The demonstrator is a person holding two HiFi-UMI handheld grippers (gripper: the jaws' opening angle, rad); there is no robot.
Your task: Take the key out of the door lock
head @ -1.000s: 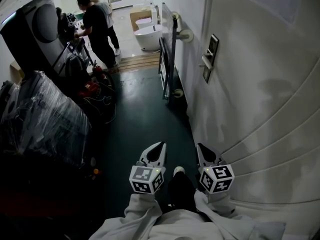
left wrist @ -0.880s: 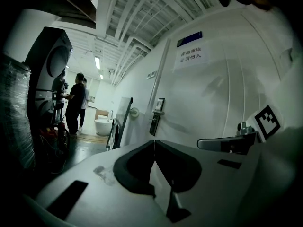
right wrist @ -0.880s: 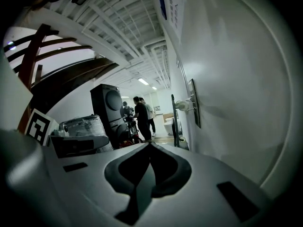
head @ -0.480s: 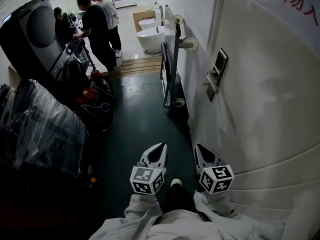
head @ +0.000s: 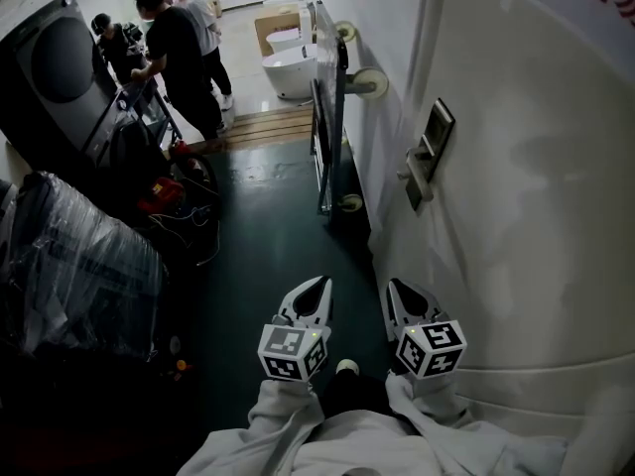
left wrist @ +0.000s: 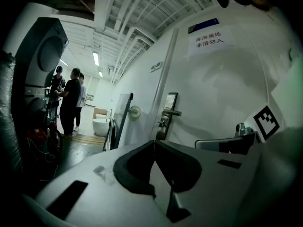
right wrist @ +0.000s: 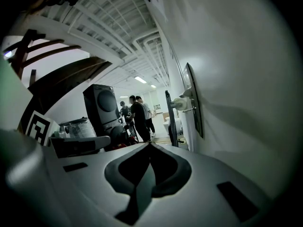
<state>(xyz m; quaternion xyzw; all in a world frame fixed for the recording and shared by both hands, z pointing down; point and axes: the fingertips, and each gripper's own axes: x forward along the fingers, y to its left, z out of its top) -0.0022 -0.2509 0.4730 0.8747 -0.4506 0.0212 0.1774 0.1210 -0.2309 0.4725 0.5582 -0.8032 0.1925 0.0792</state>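
Note:
The white door stands on the right, with a dark lock plate and a lever handle on it. In the left gripper view the lock plate and handle show ahead. The key is too small to make out in any view. My left gripper and right gripper hang side by side low in front of me, well short of the lock. Both are shut with nothing between their jaws. The right gripper view has the lock plate edge-on along the door.
A wheeled metal frame leans on the wall just past the door. Plastic-wrapped goods and a big dark machine line the left of the dark green floor. Several people stand at the far end by a white tub.
The head view has swung a little, so the lock plate sits larger and slightly lower on the door. Both grippers keep their place and stay shut.

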